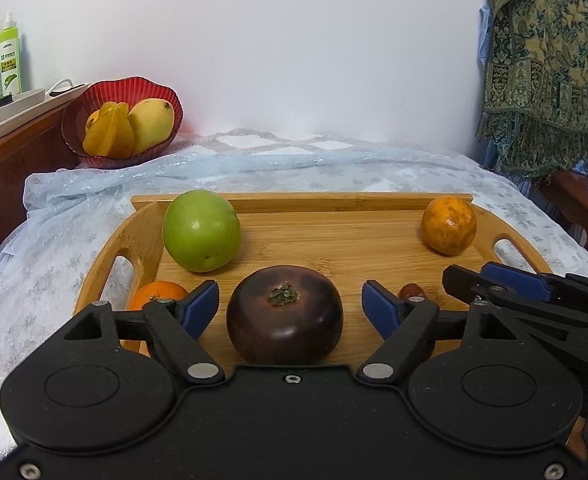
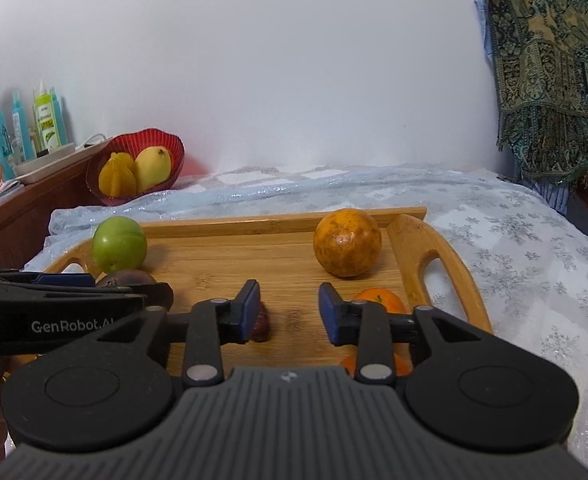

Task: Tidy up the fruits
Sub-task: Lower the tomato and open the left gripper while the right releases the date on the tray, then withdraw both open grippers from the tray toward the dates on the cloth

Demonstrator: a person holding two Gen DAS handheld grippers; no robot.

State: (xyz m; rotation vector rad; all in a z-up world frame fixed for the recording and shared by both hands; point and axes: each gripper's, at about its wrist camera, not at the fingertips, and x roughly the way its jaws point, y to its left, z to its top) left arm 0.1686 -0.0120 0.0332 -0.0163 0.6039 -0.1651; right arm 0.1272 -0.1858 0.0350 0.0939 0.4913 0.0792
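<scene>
A wooden tray [image 1: 333,240] lies on the cloth-covered table. A dark purple fruit [image 1: 284,314] sits between the open fingers of my left gripper [image 1: 290,306], with gaps on both sides. A green apple [image 1: 200,231] is at the tray's far left and a speckled orange [image 1: 448,225] at its far right. A small orange [image 1: 157,294] is partly hidden behind my left finger, and a small brown fruit [image 1: 411,291] behind the right finger. My right gripper [image 2: 290,312] is open and empty above the tray [image 2: 286,264]. The orange [image 2: 347,242] lies ahead of it, a mandarin [image 2: 379,300] behind its right finger.
A red bowl [image 1: 124,88] holding a mango and a starfruit stands at the back left by the wall. Bottles [image 1: 9,56] stand on a wooden cabinet to the left. A patterned cloth [image 1: 545,68] hangs at the right. My right gripper's fingers [image 1: 525,288] reach in beside the left gripper.
</scene>
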